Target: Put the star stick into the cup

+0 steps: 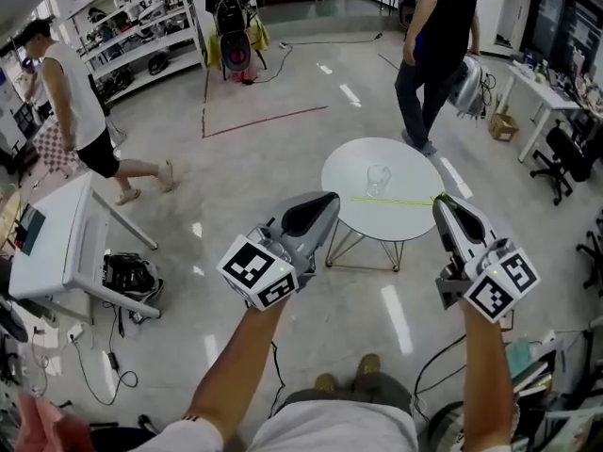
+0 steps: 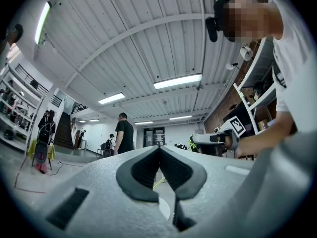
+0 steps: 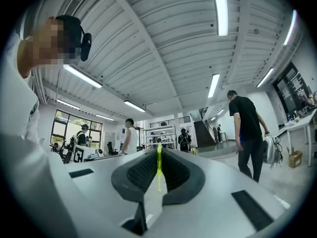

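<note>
A thin yellow-green star stick lies level above the round white table, its free end reaching left past a clear glass cup that stands upright near the table's middle. My right gripper is shut on the stick's right end, by the table's right edge. In the right gripper view the stick runs straight up between the closed pads. My left gripper hovers at the table's left edge, shut and holding nothing. In the left gripper view the stick shows only as a sliver behind the jaws.
A person in black stands just beyond the table. Another person in a white top walks at far left. A white desk with cables beneath it stands at left. An office chair and a desk stand at right.
</note>
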The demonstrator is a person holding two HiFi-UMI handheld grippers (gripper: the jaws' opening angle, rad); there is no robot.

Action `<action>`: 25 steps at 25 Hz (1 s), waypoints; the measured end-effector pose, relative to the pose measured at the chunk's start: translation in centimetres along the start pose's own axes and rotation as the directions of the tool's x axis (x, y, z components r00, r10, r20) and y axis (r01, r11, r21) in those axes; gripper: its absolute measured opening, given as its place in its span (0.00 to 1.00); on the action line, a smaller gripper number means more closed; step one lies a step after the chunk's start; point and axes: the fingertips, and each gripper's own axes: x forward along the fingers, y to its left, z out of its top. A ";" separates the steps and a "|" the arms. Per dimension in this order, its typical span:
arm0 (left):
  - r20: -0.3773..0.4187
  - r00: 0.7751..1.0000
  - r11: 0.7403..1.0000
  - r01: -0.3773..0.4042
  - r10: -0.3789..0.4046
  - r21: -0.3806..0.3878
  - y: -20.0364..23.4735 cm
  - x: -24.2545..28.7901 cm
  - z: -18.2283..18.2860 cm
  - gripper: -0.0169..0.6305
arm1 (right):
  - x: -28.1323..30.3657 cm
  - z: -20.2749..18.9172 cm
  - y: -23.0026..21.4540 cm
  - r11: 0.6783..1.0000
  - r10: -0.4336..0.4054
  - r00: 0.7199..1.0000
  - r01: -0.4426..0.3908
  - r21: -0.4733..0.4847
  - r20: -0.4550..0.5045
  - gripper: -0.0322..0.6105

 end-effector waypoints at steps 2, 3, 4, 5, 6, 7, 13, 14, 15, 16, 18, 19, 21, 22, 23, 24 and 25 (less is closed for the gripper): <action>0.000 1.000 1.000 -0.002 0.002 -0.004 0.4 -0.1 0.0 0.05 | 0.3 0.0 0.0 1.000 -0.004 1.000 0.004 -0.002 -0.002 0.09; 0.000 1.000 1.000 0.000 0.000 -0.007 0.6 -0.1 0.0 0.05 | 0.4 -0.1 -0.1 1.000 -0.005 1.000 0.005 -0.004 -0.004 0.09; 0.001 1.000 1.000 0.003 -0.003 -0.009 0.7 0.0 0.0 0.05 | 0.5 -0.1 -0.2 1.000 -0.006 1.000 0.006 -0.006 -0.006 0.09; 0.001 1.000 1.000 0.004 -0.004 -0.010 0.8 0.2 -0.1 0.05 | 0.6 -0.2 -0.4 1.000 -0.006 1.000 0.006 -0.008 -0.008 0.09; 0.000 1.000 1.000 0.004 -0.004 -0.009 0.8 0.3 -0.2 0.05 | 0.6 -0.2 -0.5 1.000 -0.006 1.000 0.006 -0.010 -0.009 0.09; -0.002 1.000 1.000 0.005 -0.005 -0.007 0.9 0.5 -0.3 0.05 | 0.7 -0.3 -0.7 1.000 -0.006 1.000 0.006 -0.010 -0.008 0.09; -0.018 1.000 1.000 0.002 -0.002 -0.001 1.8 1.6 -1.0 0.05 | 1.5 -0.5 -2.4 1.000 0.000 1.000 0.000 0.000 0.002 0.09; -0.021 1.000 1.000 -0.003 0.003 0.002 2.0 1.9 -1.1 0.05 | 1.6 -0.5 -2.8 1.000 0.000 1.000 0.000 0.003 0.004 0.09; -0.024 1.000 1.000 -0.008 0.008 0.004 2.3 2.2 -1.2 0.05 | 1.8 -0.6 -3.3 1.000 0.000 1.000 0.000 0.005 0.008 0.09; -0.025 1.000 1.000 -0.011 0.011 0.005 2.5 2.5 -1.4 0.05 | 1.9 -0.6 -3.8 1.000 0.000 1.000 0.000 0.007 0.011 0.09; -0.029 0.999 1.000 -0.014 0.014 0.009 2.9 3.6 -1.8 0.05 | 2.2 -0.6 -5.1 1.000 0.001 1.000 -0.002 0.008 0.016 0.09; -0.033 0.999 1.000 -0.016 0.017 0.013 3.1 4.2 -2.0 0.05 | 2.3 -0.7 -5.9 1.000 0.002 1.000 -0.002 0.007 0.017 0.09; -0.042 0.999 0.999 -0.027 0.027 0.020 3.5 5.6 -2.4 0.05 | 2.6 -0.8 -7.5 1.000 0.005 1.000 -0.005 0.003 0.016 0.09; -0.046 0.998 0.999 -0.034 0.035 0.025 3.8 6.3 -2.6 0.05 | 2.8 -0.8 -8.4 1.000 0.009 1.000 -0.009 0.000 0.016 0.09; -0.048 0.998 0.999 -0.040 0.041 0.031 4.1 7.0 -2.8 0.05 | 2.9 -0.8 -9.2 1.000 0.014 1.000 -0.014 -0.001 0.016 0.09; -0.050 0.998 0.998 -0.044 0.046 0.035 4.4 7.8 -3.1 0.05 | 3.2 -0.8 -10.1 1.000 0.019 1.000 -0.019 -0.003 0.016 0.09; -0.051 0.997 0.998 -0.048 0.050 0.038 4.7 8.6 -3.3 0.05 | 3.4 -0.8 -11.0 1.000 0.024 1.000 -0.023 -0.004 0.017 0.09</action>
